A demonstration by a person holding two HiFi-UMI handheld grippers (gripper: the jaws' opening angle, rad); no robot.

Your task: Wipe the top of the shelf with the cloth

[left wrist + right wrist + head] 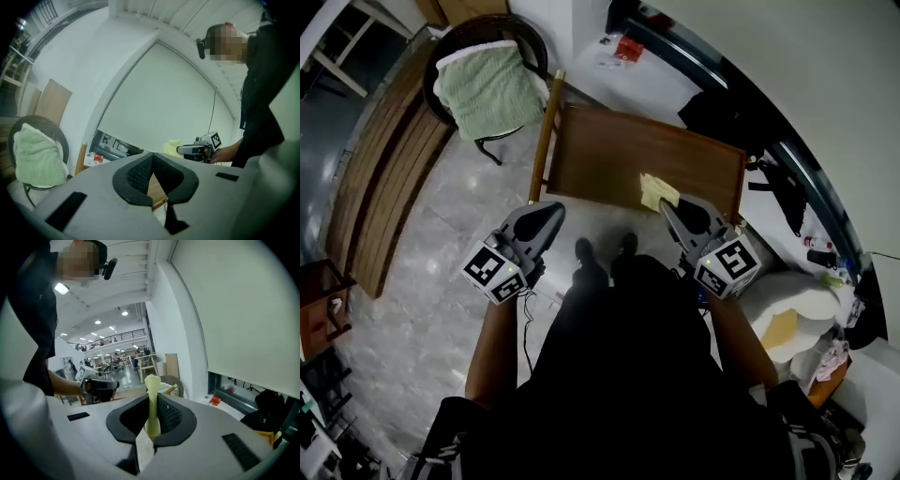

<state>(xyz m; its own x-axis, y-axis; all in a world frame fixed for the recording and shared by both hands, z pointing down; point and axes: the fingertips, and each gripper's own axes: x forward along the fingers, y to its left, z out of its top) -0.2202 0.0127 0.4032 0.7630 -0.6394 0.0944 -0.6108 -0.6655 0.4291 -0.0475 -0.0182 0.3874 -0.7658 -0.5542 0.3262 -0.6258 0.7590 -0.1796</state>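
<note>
Right hand-held gripper (666, 206): clamped on yellow cloth (656, 190), held over the near right part of the brown shelf top (600, 155).
Left hand-held gripper (551, 216): closed, empty, off the near left corner.
Unwiped length lies leftward of the cloth.

The shelf (647, 164) is placed directly ahead, with the cloth (657, 191) lying on its top near the front right edge and caught between the jaws of the right tool (667, 206). The left tool (553, 211) is positioned at the shelf's front left corner, beside the upright post (546, 141) and well apart from the right tool. A chair (525, 37) carrying a towel (487, 89) is set behind and left of the shelf, slatted benches (389, 178) farther left, and bags (778, 192) to its right.
</note>
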